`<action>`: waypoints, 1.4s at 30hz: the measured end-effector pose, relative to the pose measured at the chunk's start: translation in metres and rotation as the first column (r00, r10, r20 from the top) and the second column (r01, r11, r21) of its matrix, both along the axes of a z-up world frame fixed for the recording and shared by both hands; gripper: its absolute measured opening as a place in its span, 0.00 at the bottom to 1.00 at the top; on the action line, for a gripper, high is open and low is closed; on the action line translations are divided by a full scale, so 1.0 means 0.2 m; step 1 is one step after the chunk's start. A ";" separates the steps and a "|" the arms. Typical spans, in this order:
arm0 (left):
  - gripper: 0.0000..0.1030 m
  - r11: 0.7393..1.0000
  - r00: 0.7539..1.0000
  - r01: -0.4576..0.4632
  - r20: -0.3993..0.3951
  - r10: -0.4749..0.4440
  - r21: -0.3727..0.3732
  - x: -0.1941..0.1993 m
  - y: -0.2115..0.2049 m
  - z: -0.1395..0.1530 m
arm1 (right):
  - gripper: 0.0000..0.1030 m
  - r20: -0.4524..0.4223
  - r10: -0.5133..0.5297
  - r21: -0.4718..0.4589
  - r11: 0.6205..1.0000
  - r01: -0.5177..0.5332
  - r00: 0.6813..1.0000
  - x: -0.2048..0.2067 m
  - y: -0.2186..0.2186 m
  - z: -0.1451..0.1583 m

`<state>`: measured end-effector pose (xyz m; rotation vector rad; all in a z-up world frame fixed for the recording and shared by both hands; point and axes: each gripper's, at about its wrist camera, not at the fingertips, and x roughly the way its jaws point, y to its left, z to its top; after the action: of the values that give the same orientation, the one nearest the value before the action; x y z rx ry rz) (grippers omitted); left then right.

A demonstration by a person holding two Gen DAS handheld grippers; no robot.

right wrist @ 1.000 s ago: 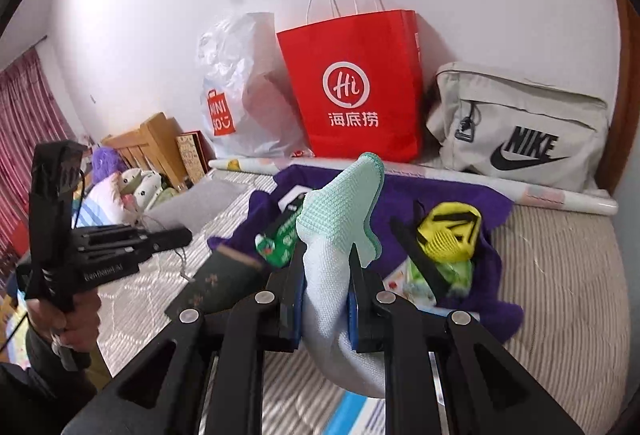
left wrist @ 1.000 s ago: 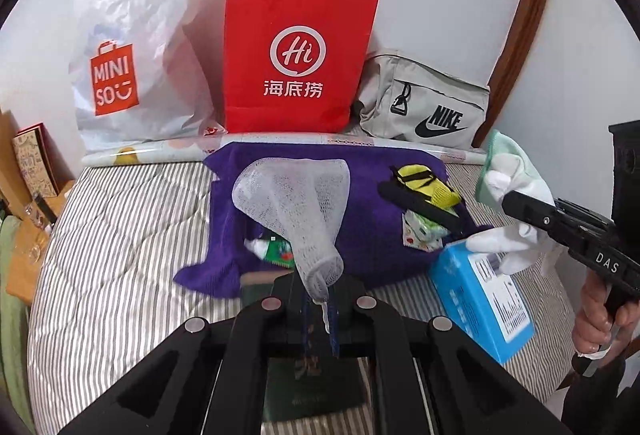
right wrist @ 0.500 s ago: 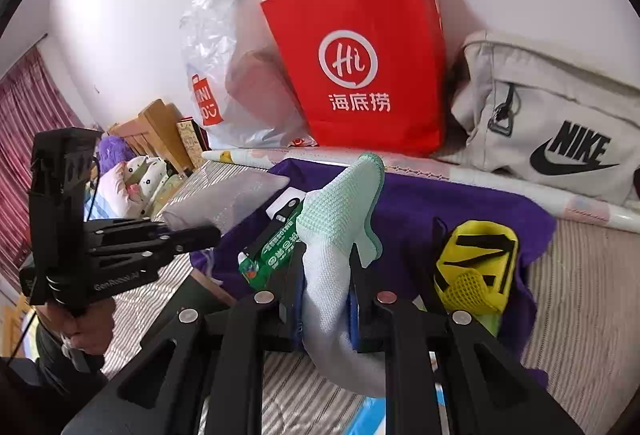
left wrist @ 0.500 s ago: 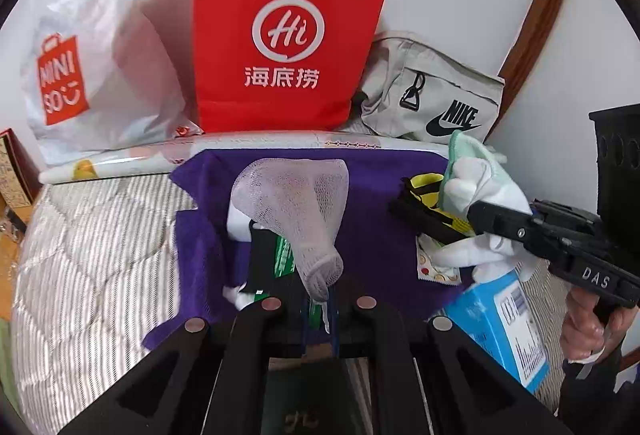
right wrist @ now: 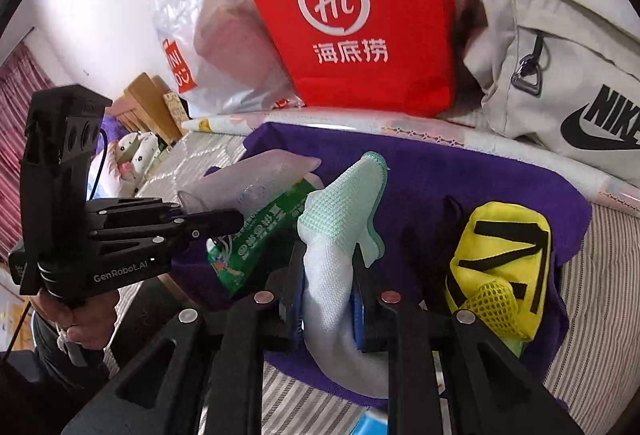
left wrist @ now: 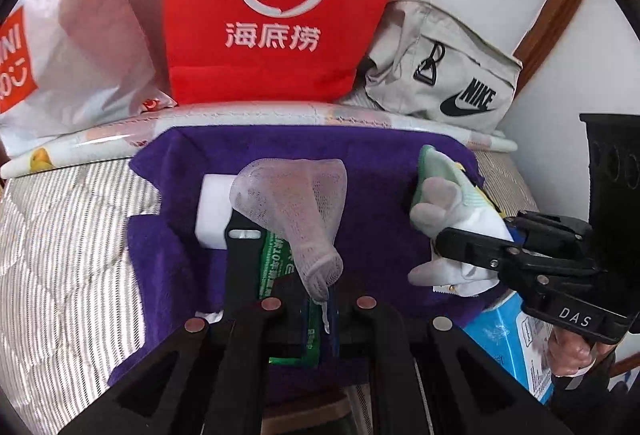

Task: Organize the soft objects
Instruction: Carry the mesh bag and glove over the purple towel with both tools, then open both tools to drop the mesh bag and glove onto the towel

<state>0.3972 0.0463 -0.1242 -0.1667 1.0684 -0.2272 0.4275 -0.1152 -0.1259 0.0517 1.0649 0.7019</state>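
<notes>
The left gripper (left wrist: 325, 309) has its fingers pinched together on the toe tip of a white mesh sock (left wrist: 296, 211), whose long axis runs up and away over the purple towel (left wrist: 380, 187) on the bed, cuff farthest out. The right gripper (right wrist: 327, 301) has its fingers opening, a white-and-mint sock (right wrist: 340, 227) still between the pads, mint end pointing up toward the red bag (right wrist: 348, 15).

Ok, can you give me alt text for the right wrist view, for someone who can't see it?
The right gripper holds a white and mint-green knit sock above a purple towel on a striped bed, its jaws opening. A yellow mesh pouch lies right; the left gripper holds a translucent mesh sock.
</notes>
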 end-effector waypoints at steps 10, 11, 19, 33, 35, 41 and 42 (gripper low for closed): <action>0.20 0.999 0.999 0.015 -0.031 -0.014 0.033 0.06 -0.02 -0.05 | 0.36 -0.002 -0.009 -0.027 1.000 0.008 1.000 0.03 -0.01 -0.04; 0.26 0.999 0.999 0.015 -0.030 -0.014 0.031 0.06 -0.02 -0.05 | 0.43 -0.002 -0.003 -0.031 1.000 0.002 1.000 0.02 -0.01 -0.04; 0.57 1.000 1.000 -0.006 0.012 0.006 0.027 0.03 0.02 0.01 | 0.53 0.086 -0.021 -0.089 0.996 0.028 0.996 -0.01 -0.02 0.02; 0.62 0.992 0.992 -0.089 0.095 0.081 0.086 -0.20 0.11 0.19 | 0.74 0.214 -0.114 -0.121 0.982 0.142 0.970 -0.20 -0.14 0.26; 0.62 0.992 0.990 -0.097 0.109 0.089 0.079 -0.26 0.12 0.24 | 0.78 0.225 -0.126 -0.139 0.977 0.160 0.966 -0.25 -0.15 0.31; 0.72 0.987 0.977 -0.126 0.185 0.106 0.097 -0.48 0.09 0.41 | 0.79 0.229 -0.154 -0.123 0.975 0.186 0.961 -0.48 -0.18 0.45; 0.73 0.986 0.975 -0.129 0.195 0.107 0.103 -0.52 0.08 0.43 | 0.79 0.233 -0.163 -0.123 0.973 0.195 0.959 -0.52 -0.19 0.47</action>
<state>0.2938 0.0618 -0.0377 -0.1018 0.8770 -0.0715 0.3239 -0.1522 -0.0315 -0.0538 0.8806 0.4531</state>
